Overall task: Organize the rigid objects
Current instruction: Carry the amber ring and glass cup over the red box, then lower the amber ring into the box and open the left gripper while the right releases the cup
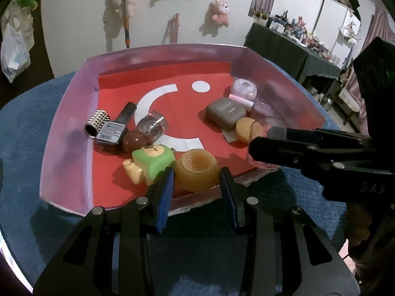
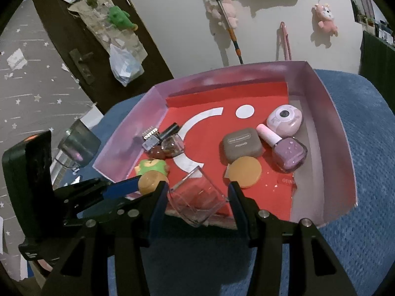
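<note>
My left gripper is spread wide with the orange jar sitting between its fingers at the near edge of the pink tray. My right gripper is spread too, around a clear box lying tilted on the tray's red floor. I cannot tell if either gripper touches its thing.

I read "MINISO" only partly, reversed, on red liner near tray front. Grey case lettering, black bottle label: too blurred.
</note>
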